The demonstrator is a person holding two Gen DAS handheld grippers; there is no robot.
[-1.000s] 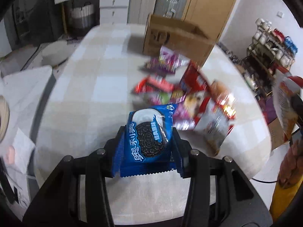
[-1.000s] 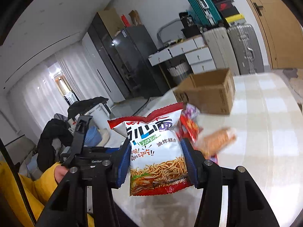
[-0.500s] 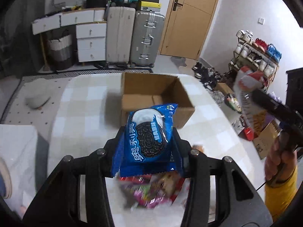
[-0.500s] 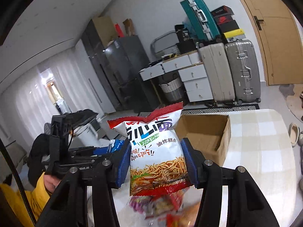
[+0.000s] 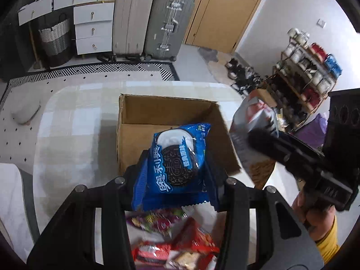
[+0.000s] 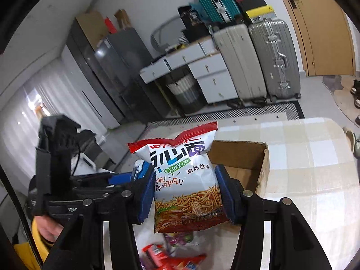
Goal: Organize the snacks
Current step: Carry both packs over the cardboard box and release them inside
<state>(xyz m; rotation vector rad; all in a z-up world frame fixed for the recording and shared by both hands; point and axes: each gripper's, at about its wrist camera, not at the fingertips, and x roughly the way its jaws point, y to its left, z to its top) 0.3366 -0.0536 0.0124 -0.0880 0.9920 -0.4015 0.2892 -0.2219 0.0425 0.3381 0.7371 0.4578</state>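
My left gripper [image 5: 177, 175] has its fingers pinching an Oreo pack [image 5: 174, 166] by both sides, held in the air just over the near wall of the open box [image 5: 144, 139]. My right gripper [image 6: 185, 193] fingers squeeze a noodle bag [image 6: 184, 180], upright, hanging at the box's [image 6: 245, 157] near left corner. Box sits on the checked table [image 5: 72, 139]. Loose snacks [image 5: 175, 243] lie on the table below both grippers, blurred, approx 5+ packs.

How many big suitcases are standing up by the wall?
2. The beige suitcase stands beside the white drawers; the silver suitcase stands right beside it, nearer the door. More luggage lies stacked on top.
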